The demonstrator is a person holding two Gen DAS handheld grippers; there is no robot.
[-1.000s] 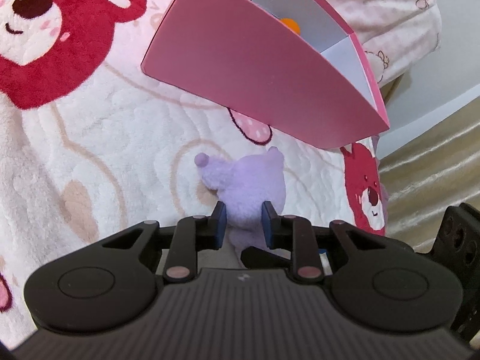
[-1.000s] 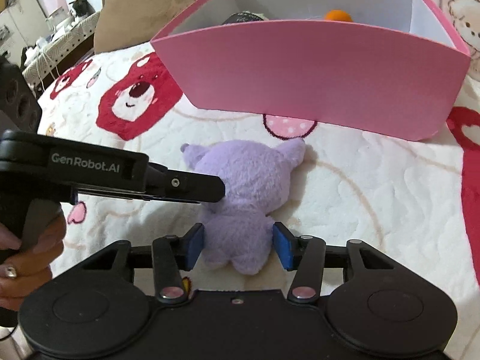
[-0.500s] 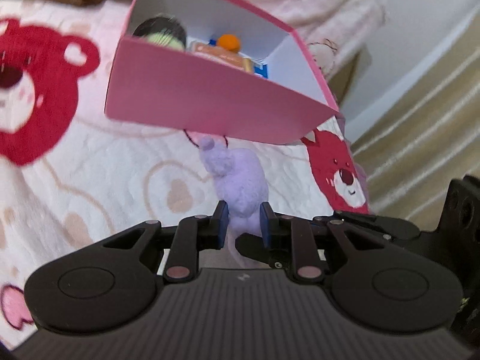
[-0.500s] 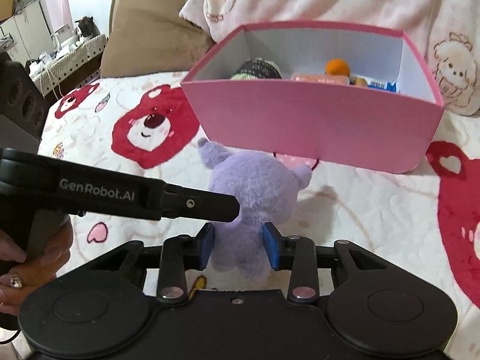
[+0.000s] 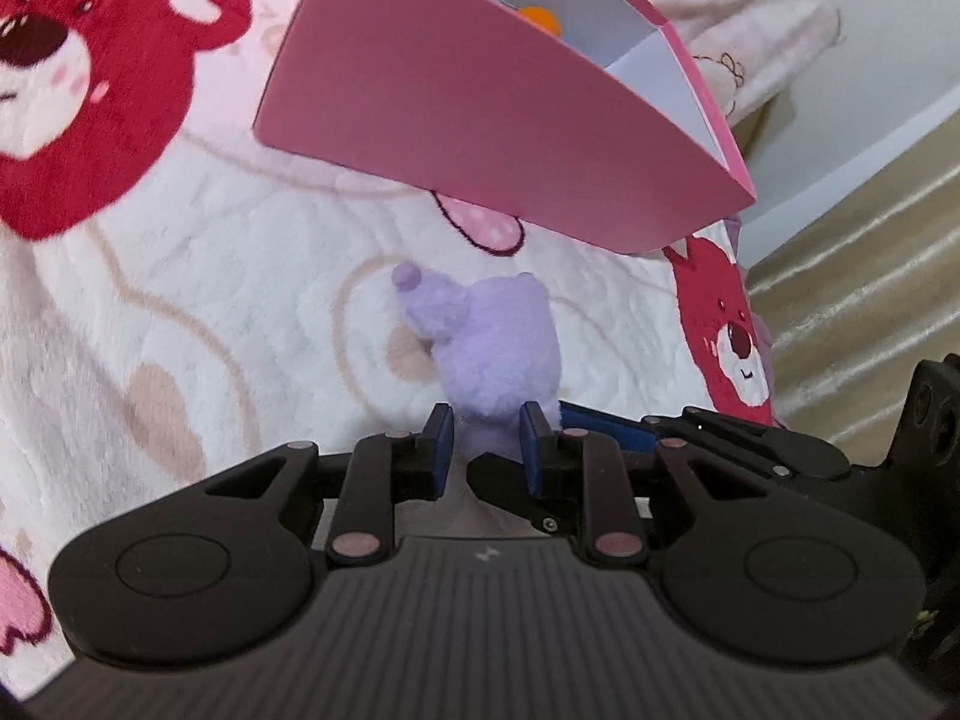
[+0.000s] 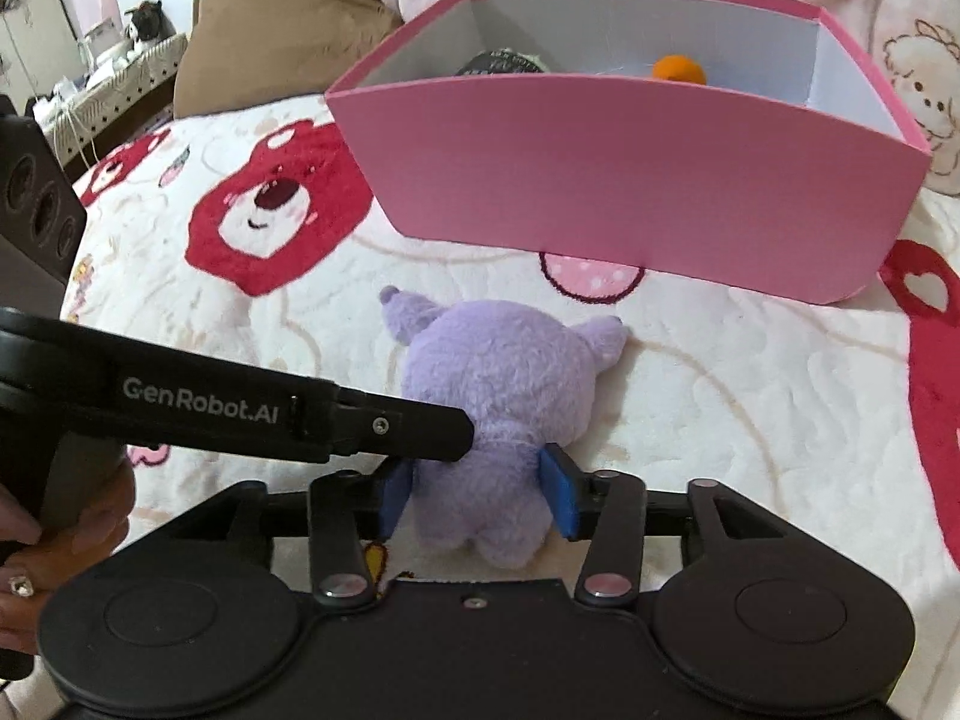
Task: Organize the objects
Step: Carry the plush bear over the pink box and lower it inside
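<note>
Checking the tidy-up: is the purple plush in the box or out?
Out: the purple plush lies on the blanket before the pink box.

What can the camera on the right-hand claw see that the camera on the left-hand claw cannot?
Only the right wrist view shows a hand gripping the handle of the left claw, which comes in from the side and is shut on the purple plush toy, plus a dark round item in the box, a brown cushion and a cluttered room corner.

Only the left wrist view shows pale floor beside the bed.

Both show the toy, the pink box, the orange ball, the bear-print blanket, and the right claw, its jaws opening around the toy.
</note>
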